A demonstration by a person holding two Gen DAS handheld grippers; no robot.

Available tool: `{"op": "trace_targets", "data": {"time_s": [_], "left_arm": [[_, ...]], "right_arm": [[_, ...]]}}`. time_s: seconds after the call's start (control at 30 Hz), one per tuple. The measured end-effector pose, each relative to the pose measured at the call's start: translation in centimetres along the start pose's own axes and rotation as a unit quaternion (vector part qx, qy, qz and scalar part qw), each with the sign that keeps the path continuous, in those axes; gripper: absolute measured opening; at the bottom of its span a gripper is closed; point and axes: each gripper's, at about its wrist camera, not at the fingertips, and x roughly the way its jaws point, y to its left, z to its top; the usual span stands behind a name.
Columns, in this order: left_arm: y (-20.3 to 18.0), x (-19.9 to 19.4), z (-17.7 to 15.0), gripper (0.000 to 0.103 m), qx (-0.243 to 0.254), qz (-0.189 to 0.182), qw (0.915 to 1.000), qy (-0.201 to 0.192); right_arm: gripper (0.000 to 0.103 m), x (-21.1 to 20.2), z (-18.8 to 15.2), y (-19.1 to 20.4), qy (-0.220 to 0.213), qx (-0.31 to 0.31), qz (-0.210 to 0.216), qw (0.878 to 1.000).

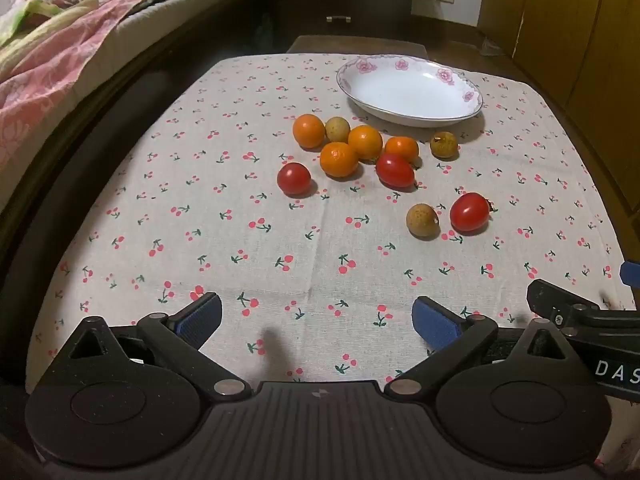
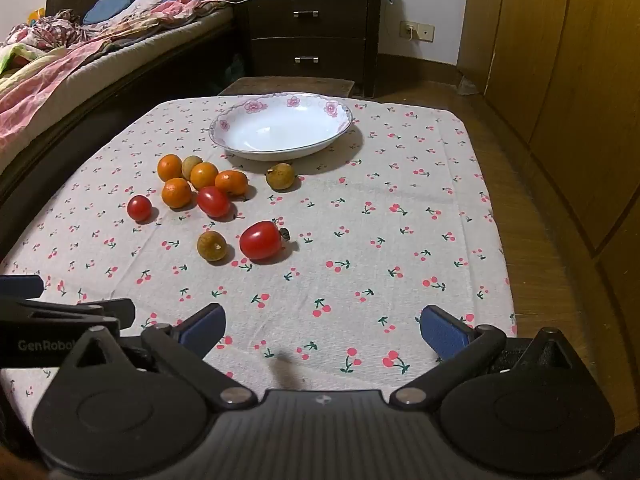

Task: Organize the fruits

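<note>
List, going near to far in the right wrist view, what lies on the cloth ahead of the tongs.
Right tongs → brown fruit and large tomato → small tomato → cluster of oranges around a tomato → lone brown fruit → empty floral plate.

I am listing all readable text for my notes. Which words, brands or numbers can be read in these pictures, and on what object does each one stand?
"DAS", cut off by the picture edge: white letters on the black right gripper, seen from the left wrist.
"GenRobo", cut off behind the right gripper's own body: pale letters on the black left gripper, seen from the right wrist.
The white flowered plate and cherry-print tablecloth carry no text.
</note>
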Motion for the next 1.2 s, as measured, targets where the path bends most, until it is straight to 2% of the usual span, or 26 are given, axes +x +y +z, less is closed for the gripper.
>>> {"op": "trace_targets", "data": {"time_s": [1.2], "left_arm": [[0.08, 0.48, -0.28, 0.102, -0.003, -0.001, 1.0000, 0.007]], "right_arm": [[0.103, 0.54, -0.12, 0.19, 0.010, 0.005, 0.005, 1.000]]}}
